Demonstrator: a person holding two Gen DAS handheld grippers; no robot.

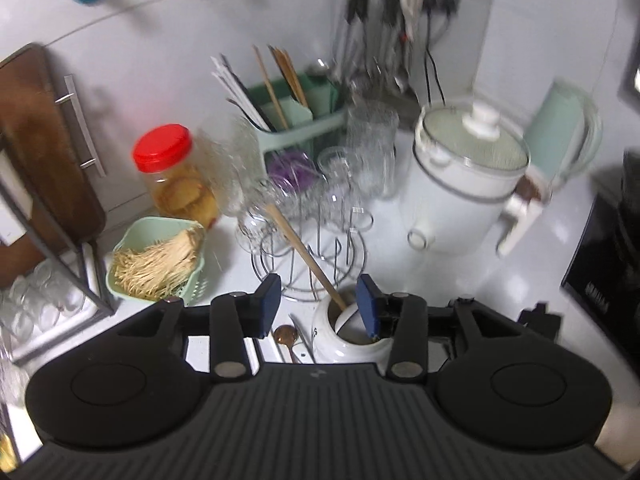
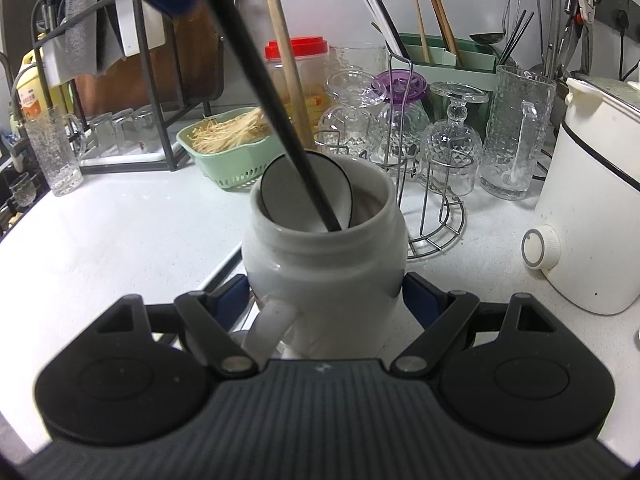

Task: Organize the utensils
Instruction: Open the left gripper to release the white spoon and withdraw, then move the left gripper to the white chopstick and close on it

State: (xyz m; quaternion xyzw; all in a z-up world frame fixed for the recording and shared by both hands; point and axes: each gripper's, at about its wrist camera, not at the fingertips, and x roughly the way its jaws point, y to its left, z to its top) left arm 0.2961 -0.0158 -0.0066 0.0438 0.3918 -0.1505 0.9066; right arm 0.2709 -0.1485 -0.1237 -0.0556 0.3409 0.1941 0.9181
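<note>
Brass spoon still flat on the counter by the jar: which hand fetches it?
Left, likely. The left gripper has open, empty jaws above the brass-coloured spoon. The right gripper is shut on the white ceramic jar, steadying it.

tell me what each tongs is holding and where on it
The right tongs grip the white jar around its lower body, just above the handle. The left tongs are open and hold nothing.
</note>
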